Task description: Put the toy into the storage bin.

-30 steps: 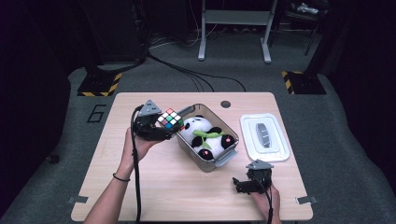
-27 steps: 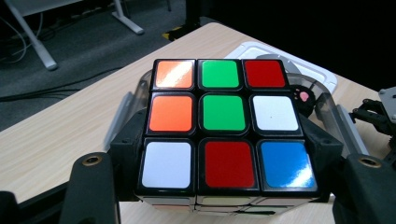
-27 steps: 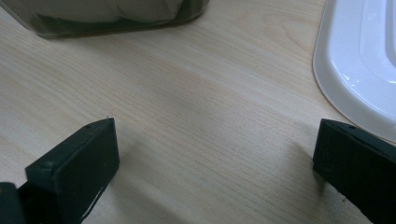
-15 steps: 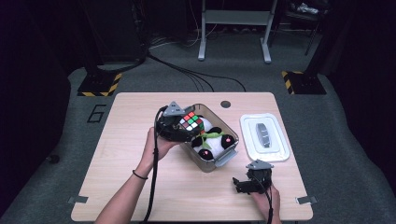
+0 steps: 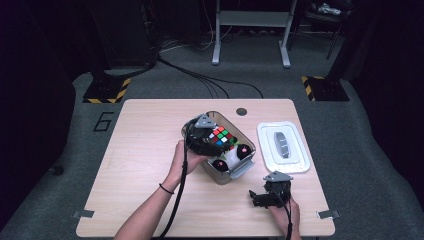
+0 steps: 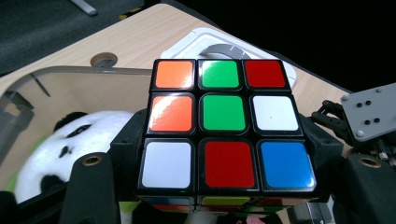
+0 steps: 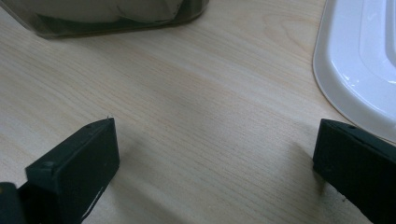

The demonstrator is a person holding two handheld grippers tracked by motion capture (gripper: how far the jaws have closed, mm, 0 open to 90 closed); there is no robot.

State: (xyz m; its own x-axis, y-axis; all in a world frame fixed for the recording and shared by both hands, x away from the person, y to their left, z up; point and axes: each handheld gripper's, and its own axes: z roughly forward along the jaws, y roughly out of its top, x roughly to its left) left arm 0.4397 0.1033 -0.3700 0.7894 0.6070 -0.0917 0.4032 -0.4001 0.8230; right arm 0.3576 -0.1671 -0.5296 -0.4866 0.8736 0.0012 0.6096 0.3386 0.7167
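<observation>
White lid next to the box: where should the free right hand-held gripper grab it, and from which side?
The lid lies flat, top up, on the table right of the clear box. Its raised grey centre handle looks like the best grip: come straight down from above, jaws across its narrow width. The rim sits flush with the wood, so an edge grip would likely slip. The right hand-held gripper is open.

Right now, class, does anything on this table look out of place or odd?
Nothing is spilled or damaged. The container stands open, its white lid flat beside it, while the left claw holds a scrambled cube above the panda toy inside.
</observation>
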